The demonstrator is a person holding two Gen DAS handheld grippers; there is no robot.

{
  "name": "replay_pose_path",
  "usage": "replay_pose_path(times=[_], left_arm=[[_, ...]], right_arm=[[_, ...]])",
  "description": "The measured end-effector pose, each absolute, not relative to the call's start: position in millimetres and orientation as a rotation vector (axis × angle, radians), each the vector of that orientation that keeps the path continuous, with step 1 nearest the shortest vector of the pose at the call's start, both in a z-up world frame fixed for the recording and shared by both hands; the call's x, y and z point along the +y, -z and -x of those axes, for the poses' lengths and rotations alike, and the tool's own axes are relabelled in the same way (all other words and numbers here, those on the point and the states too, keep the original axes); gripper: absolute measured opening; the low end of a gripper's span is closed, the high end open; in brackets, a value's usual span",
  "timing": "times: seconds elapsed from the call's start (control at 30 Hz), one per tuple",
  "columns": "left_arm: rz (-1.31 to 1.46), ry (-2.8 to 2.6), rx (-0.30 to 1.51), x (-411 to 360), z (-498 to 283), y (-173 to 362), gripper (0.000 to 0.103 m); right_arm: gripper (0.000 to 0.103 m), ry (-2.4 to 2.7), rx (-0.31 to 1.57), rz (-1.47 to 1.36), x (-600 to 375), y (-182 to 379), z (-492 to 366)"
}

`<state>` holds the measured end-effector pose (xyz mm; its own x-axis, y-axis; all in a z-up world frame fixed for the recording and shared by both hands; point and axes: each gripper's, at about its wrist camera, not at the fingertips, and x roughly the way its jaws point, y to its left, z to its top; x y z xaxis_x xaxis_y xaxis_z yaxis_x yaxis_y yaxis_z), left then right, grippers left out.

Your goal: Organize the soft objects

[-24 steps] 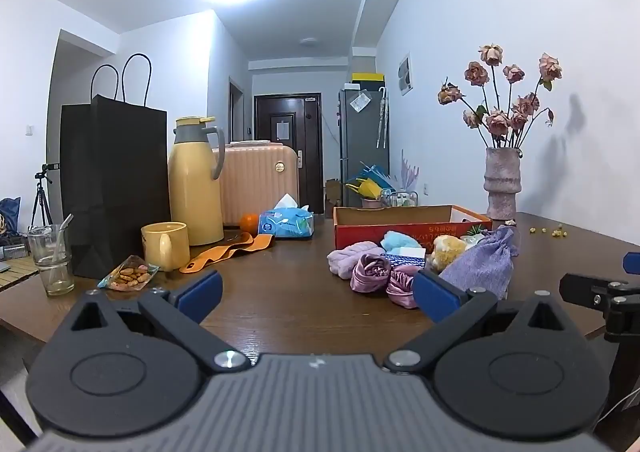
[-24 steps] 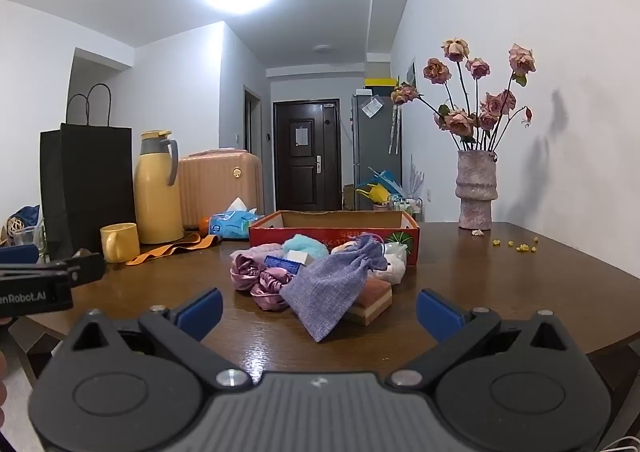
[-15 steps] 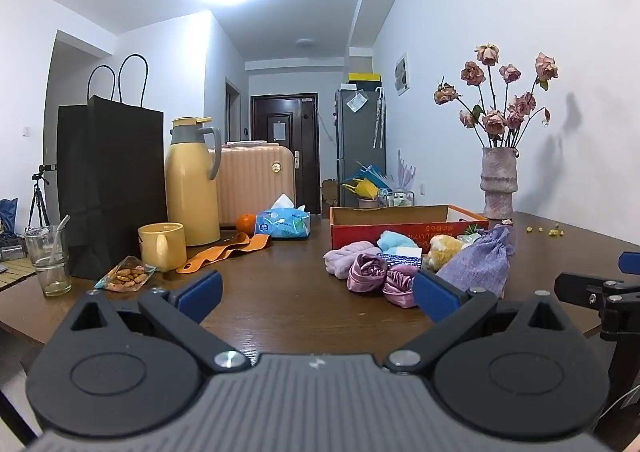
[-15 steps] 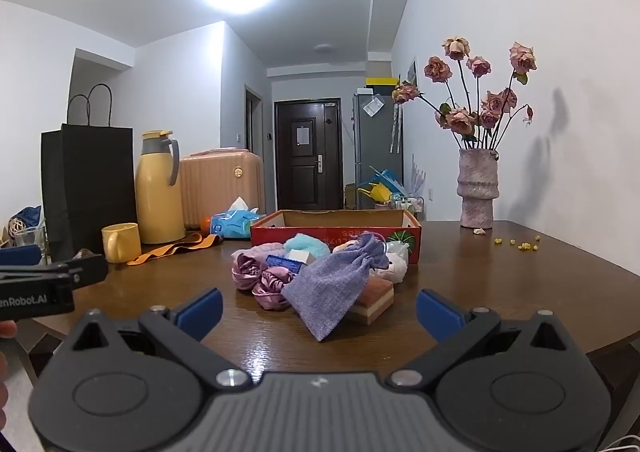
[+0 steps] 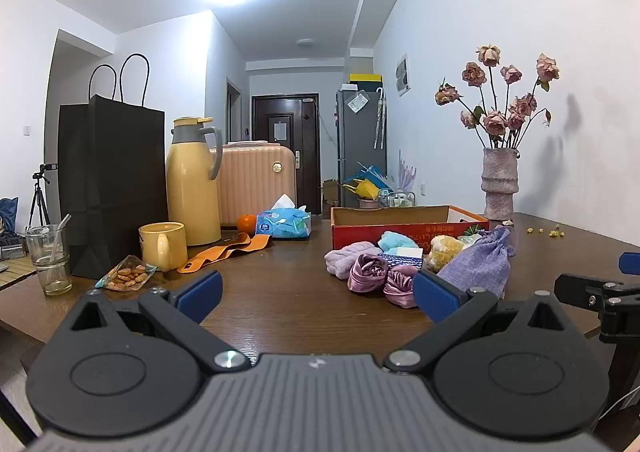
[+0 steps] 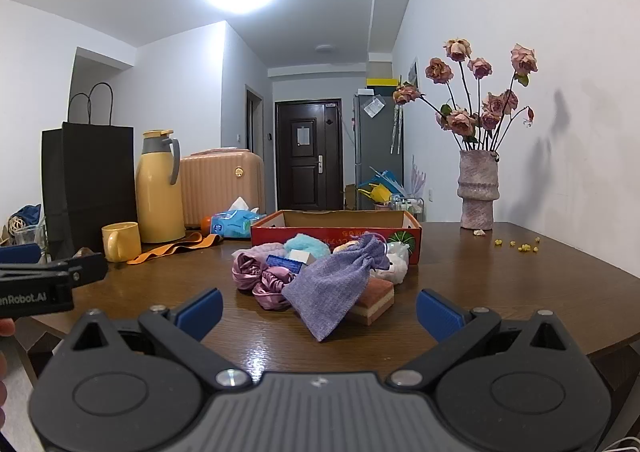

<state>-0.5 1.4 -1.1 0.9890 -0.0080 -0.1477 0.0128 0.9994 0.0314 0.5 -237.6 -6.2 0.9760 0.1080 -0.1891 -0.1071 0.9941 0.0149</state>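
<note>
A heap of soft things lies on the brown table point(image 6: 520, 292) in front of a red cardboard box point(image 6: 336, 230): a purple drawstring pouch point(image 6: 332, 286), pink satin scrunchies point(image 6: 260, 278), a teal fluffy ball point(image 6: 308, 244), a lavender cloth point(image 5: 346, 258), a yellow plush point(image 5: 444, 248) and an orange-pink sponge point(image 6: 374, 302). My right gripper point(image 6: 318, 310) is open and empty, short of the pouch. My left gripper point(image 5: 316, 292) is open and empty, left of the heap; the pouch point(image 5: 480, 266) shows beyond its right fingertip.
On the left of the table stand a black paper bag point(image 5: 112, 187), a yellow thermos point(image 5: 192, 183), a yellow mug point(image 5: 164, 246), a glass point(image 5: 48, 258), a snack packet point(image 5: 124, 276), an orange strap point(image 5: 224, 252) and a tissue pack point(image 5: 284, 223). A vase of dried roses point(image 6: 478, 187) stands at the back right.
Both grippers have drifted slightly; the left view has shifted a little, so the heap sits slightly more to the left. Nothing was grasped or moved.
</note>
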Motion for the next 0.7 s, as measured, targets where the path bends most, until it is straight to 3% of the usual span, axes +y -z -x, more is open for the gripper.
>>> replay_pose_path(times=[0.7], left_arm=[[-0.039, 0.013, 0.140, -0.3, 0.5, -0.1, 0.103]], right_arm=[[0.103, -0.099, 0.179, -0.005, -237.9, 4.5, 0.5]])
